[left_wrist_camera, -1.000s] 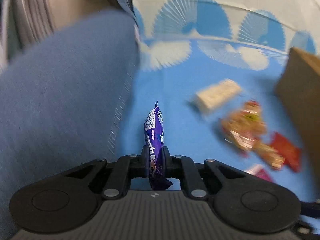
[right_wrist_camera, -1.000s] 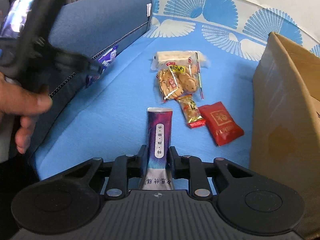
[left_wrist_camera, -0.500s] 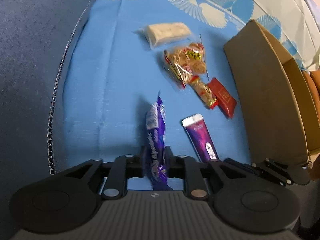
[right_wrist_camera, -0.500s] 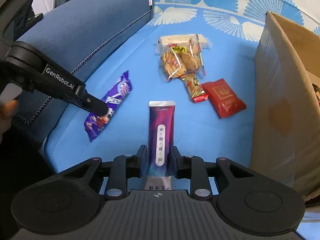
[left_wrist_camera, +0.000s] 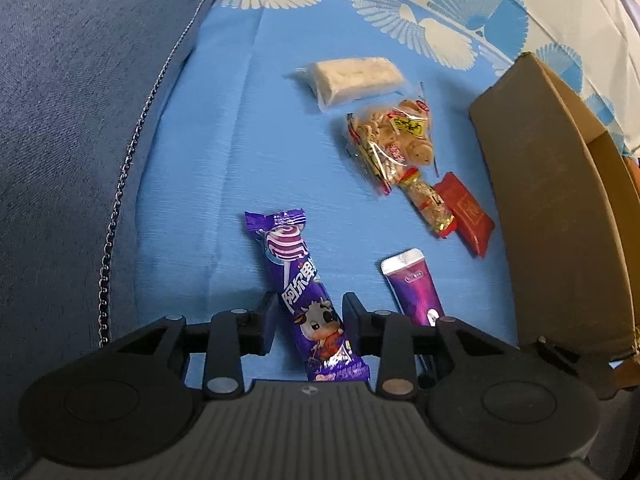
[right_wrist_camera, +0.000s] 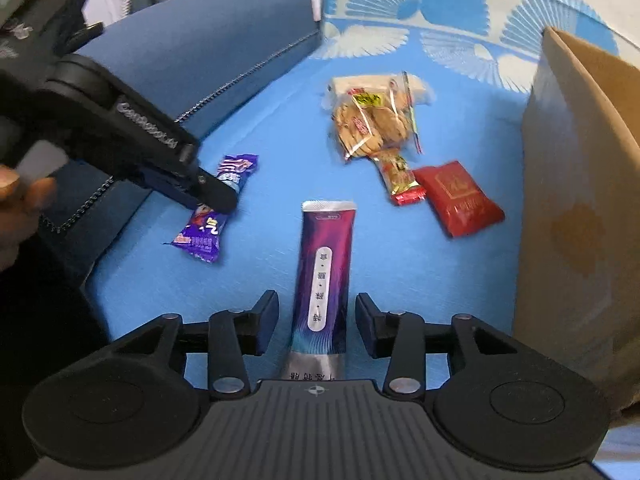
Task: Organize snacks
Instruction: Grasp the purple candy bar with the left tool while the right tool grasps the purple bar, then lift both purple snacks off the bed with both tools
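A purple candy packet [left_wrist_camera: 296, 280] lies flat on the blue sheet [left_wrist_camera: 224, 184] between the fingers of my left gripper [left_wrist_camera: 310, 316]. Its jaws are opening and the pads stand just off the wrapper. A purple tube [right_wrist_camera: 326, 264] lies on the sheet between the fingers of my right gripper [right_wrist_camera: 316, 316], whose jaws are also opening, with a clear gap on each side. In the right wrist view the left gripper [right_wrist_camera: 218, 200] hangs over the candy packet [right_wrist_camera: 200, 236].
A cookie bag [left_wrist_camera: 392, 140], a white bar [left_wrist_camera: 352, 78], a small snack bar [left_wrist_camera: 428, 204] and a red packet [left_wrist_camera: 464, 212] lie further out. An open cardboard box [left_wrist_camera: 552, 208] stands at the right. A blue sofa arm [left_wrist_camera: 80, 120] rises on the left. A hand [right_wrist_camera: 16, 200] holds the left gripper.
Both grippers held their packets pinched a second ago; now both jaws have spread and the packets rest on the sheet. The left gripper tilted down, and its candy turned from on edge to flat.
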`<state>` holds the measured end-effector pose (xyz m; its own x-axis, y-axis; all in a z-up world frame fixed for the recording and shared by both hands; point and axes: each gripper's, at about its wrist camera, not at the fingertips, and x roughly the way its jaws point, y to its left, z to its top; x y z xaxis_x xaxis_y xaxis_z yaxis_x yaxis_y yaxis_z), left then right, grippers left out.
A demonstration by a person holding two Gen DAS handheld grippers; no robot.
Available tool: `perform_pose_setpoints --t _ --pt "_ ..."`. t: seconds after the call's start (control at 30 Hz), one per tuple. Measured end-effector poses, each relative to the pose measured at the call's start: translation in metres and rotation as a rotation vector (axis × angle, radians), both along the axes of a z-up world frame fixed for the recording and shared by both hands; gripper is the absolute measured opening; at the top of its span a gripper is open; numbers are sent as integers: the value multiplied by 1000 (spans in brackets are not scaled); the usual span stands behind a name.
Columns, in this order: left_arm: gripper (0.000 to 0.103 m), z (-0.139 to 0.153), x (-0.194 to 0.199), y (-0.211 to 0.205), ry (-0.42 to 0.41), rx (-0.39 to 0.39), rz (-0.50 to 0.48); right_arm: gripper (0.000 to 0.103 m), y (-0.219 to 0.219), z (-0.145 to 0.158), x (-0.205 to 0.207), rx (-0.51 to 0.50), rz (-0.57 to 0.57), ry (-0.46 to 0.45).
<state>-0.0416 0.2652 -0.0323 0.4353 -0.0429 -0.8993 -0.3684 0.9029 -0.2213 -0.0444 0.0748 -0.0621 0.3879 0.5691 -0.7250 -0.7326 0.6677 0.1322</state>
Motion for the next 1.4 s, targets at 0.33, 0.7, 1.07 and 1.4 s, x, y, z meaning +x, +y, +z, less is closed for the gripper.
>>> perform_pose_setpoints --t 0.33,0.7,1.07,1.4 --pt "40 -9 13 -5 42 42 -13 45 -3 -2 8 4 -21 13" --pt "15 -4 11 -12 3 77 -24 25 -1 1 0 -11 -20 -44" --pt "15 -3 -13 -54 -183 -178 36 24 -28 14 -10 -30 -105 -28" --pt "15 -4 -36 -88 -249 -44 33 29 -42 0 -16 -49 -114 20"
